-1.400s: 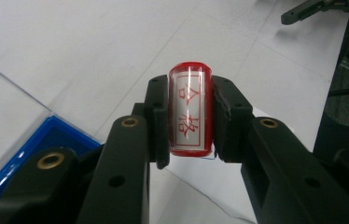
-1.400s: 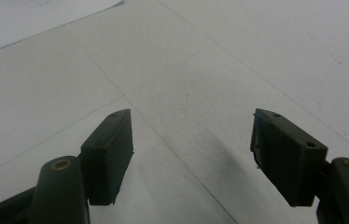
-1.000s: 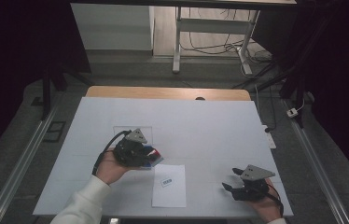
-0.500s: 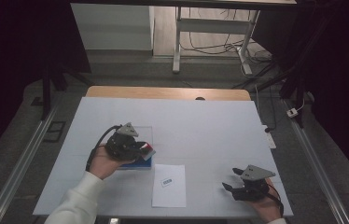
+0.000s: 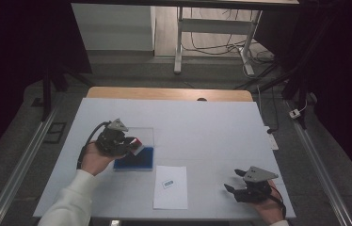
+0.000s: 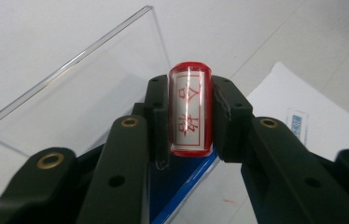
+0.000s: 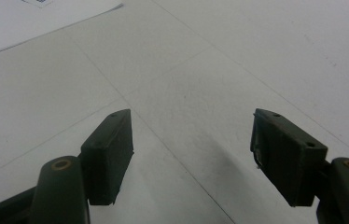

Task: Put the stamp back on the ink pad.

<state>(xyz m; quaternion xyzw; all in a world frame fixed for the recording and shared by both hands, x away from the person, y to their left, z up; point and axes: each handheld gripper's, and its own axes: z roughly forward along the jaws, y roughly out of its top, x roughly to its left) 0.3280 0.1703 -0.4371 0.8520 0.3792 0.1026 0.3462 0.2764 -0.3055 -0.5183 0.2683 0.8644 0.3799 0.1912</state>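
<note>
At the left side of the table (image 5: pixel 202 117), a red stamp (image 6: pixel 190 112) is clamped between the jaws of the left gripper (image 5: pixel 128 146) above the blue ink pad (image 5: pixel 136 159), probably for inking. Further right, the white paper (image 5: pixel 171 188) is laid ready, and the right gripper (image 5: pixel 231 186) is rested with its jaws wide apart and empty.

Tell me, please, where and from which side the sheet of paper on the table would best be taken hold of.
Probably at an edge or corner. The sheet of paper lies flat on the table, so no side stands up for the jaws. Its right edge faces the open right gripper, which rests beside it with nothing between. Coming in low from that side and lifting the corner first seems safest.
</note>
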